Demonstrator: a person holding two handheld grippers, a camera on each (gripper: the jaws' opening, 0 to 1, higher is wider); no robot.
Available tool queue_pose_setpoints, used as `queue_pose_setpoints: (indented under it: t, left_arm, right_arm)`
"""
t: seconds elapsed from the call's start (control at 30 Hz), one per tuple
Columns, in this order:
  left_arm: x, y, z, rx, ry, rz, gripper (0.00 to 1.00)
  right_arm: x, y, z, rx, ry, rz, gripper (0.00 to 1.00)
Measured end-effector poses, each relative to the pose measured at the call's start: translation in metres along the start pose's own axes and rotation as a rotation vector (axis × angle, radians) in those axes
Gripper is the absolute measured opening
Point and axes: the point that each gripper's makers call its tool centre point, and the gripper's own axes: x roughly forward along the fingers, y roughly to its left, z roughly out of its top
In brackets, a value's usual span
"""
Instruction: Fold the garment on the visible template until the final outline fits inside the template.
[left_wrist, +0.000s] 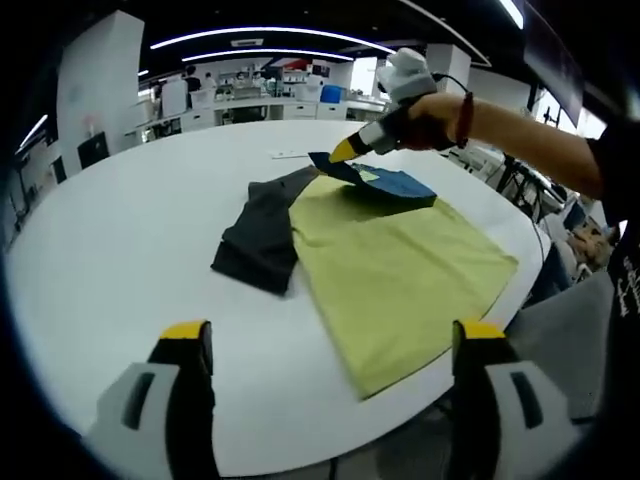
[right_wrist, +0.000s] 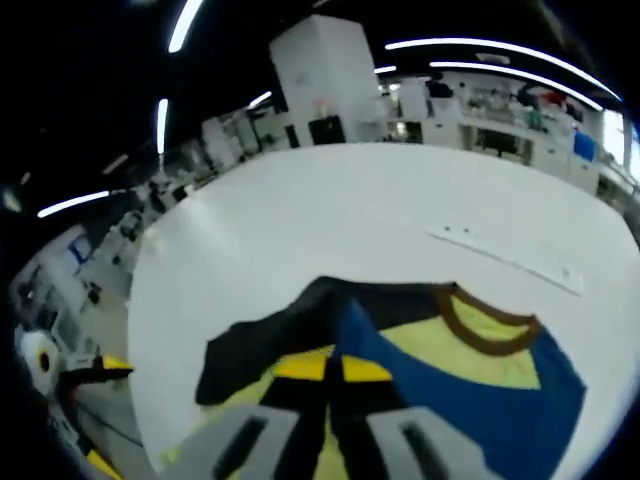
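A T-shirt (left_wrist: 400, 260) lies on the round white table (left_wrist: 130, 250); it has a yellow-green body, blue shoulders (left_wrist: 400, 185) and a dark grey sleeve (left_wrist: 265, 235) spread out to the left. In the right gripper view I see its brown collar (right_wrist: 485, 325) and blue shoulder (right_wrist: 500, 400). A hand holds my right gripper (left_wrist: 347, 151) at the shirt's far end, shut on a raised blue fold near the collar; its yellow tips (right_wrist: 331, 368) meet on the fabric. My left gripper (left_wrist: 333, 340) hovers open above the table's near edge, short of the hem.
A thin white strip (right_wrist: 505, 258) lies on the table beyond the shirt. A person's arm (left_wrist: 520, 125) reaches in from the right, with chairs and desks behind the table. My left gripper's yellow tip (right_wrist: 100, 371) shows at the table's left edge.
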Motion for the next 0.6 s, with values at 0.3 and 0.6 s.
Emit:
queue_pose_setpoints:
  t: [0.3, 0.6]
  left_arm:
    - [-0.003, 0.008, -0.003, -0.009, -0.009, 0.010, 0.98]
    - [-0.005, 0.006, -0.001, 0.000, -0.013, 0.017, 0.99]
  right_arm:
    - [0.017, 0.013, -0.010, 0.118, -0.017, 0.053, 0.00]
    - [0.014, 0.013, -0.014, 0.095, -0.011, 0.055, 0.21]
